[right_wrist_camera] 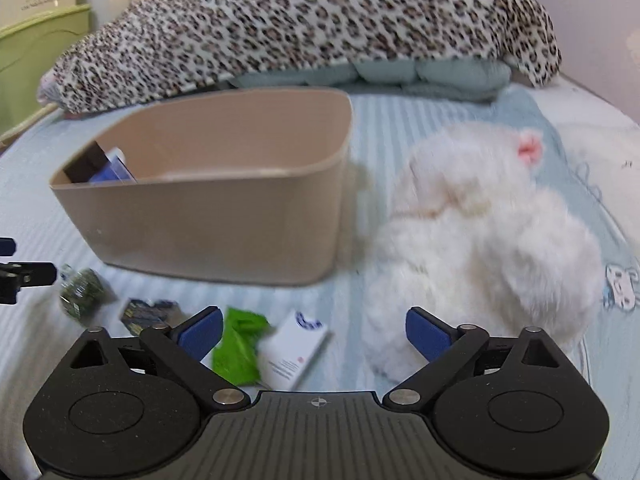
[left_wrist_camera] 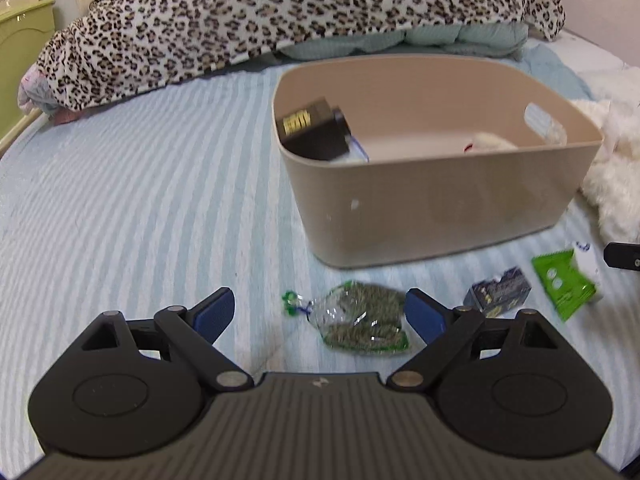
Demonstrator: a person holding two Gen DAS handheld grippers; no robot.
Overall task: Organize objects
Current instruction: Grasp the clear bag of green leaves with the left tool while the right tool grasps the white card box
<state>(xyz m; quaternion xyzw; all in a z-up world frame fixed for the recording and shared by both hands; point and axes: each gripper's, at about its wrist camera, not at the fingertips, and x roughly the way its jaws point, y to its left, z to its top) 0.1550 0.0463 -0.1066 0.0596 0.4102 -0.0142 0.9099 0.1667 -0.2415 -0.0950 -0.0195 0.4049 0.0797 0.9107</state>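
My left gripper [left_wrist_camera: 320, 316] hangs with its jaws spread wide and nothing between them, low over the striped bedsheet [left_wrist_camera: 140, 200]. The clear bag of green stuff [left_wrist_camera: 362, 320] lies on the sheet just ahead of it, set toward my right-hand pad — its knotted end points left, so its long axis runs roughly across the gap, not along it. I judge that I need a small shift right to centre it before closing. The tan bin [left_wrist_camera: 432, 208] stands beyond the bag, straight ahead and slightly right, already holding a dark box [left_wrist_camera: 316, 132].

My right gripper [right_wrist_camera: 314, 336] is equally wide open and empty. Between its pads lie the green packet [right_wrist_camera: 236, 344] and the white card box [right_wrist_camera: 294, 354], touching each other, with the small dark blue box [right_wrist_camera: 150, 314] just to their left. The white plush toy [right_wrist_camera: 480, 248] sits off to the right, beside the bin — so the bag belongs to the left, the packet to the right
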